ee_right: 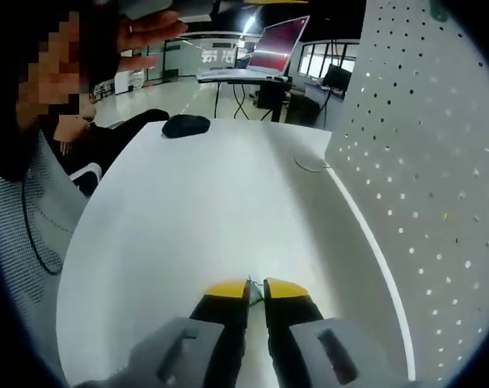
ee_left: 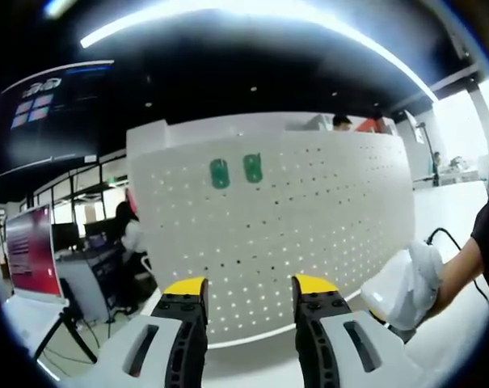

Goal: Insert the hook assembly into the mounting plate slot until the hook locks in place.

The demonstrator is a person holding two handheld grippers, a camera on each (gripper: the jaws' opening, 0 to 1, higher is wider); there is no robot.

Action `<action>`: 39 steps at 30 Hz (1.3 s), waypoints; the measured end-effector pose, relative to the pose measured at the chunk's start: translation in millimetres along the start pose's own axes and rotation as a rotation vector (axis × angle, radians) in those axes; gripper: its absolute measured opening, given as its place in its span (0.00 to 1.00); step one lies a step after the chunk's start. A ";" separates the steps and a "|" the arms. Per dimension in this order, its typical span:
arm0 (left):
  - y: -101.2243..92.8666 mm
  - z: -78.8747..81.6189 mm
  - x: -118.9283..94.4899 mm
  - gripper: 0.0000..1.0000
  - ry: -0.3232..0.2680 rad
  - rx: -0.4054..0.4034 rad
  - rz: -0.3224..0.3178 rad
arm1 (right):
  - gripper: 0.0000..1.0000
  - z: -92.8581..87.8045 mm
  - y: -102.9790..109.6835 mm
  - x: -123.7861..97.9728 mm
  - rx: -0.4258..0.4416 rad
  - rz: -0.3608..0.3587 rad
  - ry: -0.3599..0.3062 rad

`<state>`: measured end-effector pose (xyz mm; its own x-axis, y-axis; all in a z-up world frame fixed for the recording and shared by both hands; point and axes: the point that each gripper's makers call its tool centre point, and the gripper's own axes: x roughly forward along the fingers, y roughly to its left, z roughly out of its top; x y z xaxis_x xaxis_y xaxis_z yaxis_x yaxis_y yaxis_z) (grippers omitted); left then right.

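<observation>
A white perforated mounting plate (ee_left: 309, 210) stands upright on the table, with two green hooks (ee_left: 220, 173) (ee_left: 253, 167) fixed side by side near its top. My left gripper (ee_left: 250, 287) faces the plate from in front, open, with nothing between its yellow-tipped fingers (ee_left: 185, 287). In the right gripper view the same plate (ee_right: 422, 162) runs along the right side. My right gripper (ee_right: 255, 289) hovers over the white table (ee_right: 196, 210), its jaws pressed together on a thin sliver that looks like the hook assembly (ee_right: 254, 293); just its edge shows.
A hand holding a white device (ee_left: 406, 283) with a cable comes in from the right of the left gripper view. A black mouse (ee_right: 186, 124) and a thin wire loop (ee_right: 309, 166) lie far across the table. A seated person (ee_right: 74, 89) is at its left edge.
</observation>
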<state>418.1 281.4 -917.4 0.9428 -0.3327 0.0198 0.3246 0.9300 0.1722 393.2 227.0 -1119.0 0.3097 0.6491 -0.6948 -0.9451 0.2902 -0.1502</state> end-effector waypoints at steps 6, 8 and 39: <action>-0.2 -0.6 0.0 0.42 0.002 -0.002 -0.001 | 0.00 -1.6 -1.6 -0.4 -0.002 -0.007 0.000; -0.4 -0.7 0.1 0.42 0.002 -0.002 -0.002 | 0.00 -1.4 -1.2 -1.0 0.007 -0.005 0.001; -10.7 -2.0 1.6 0.40 0.009 -0.003 -0.038 | 0.00 2.2 -20.9 -26.8 0.084 -0.115 -0.046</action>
<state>416.3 271.3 -921.2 0.9306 -0.3660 0.0041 0.3600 0.9174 0.1697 404.9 205.1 -1095.7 0.4215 0.6394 -0.6430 -0.8917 0.4212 -0.1657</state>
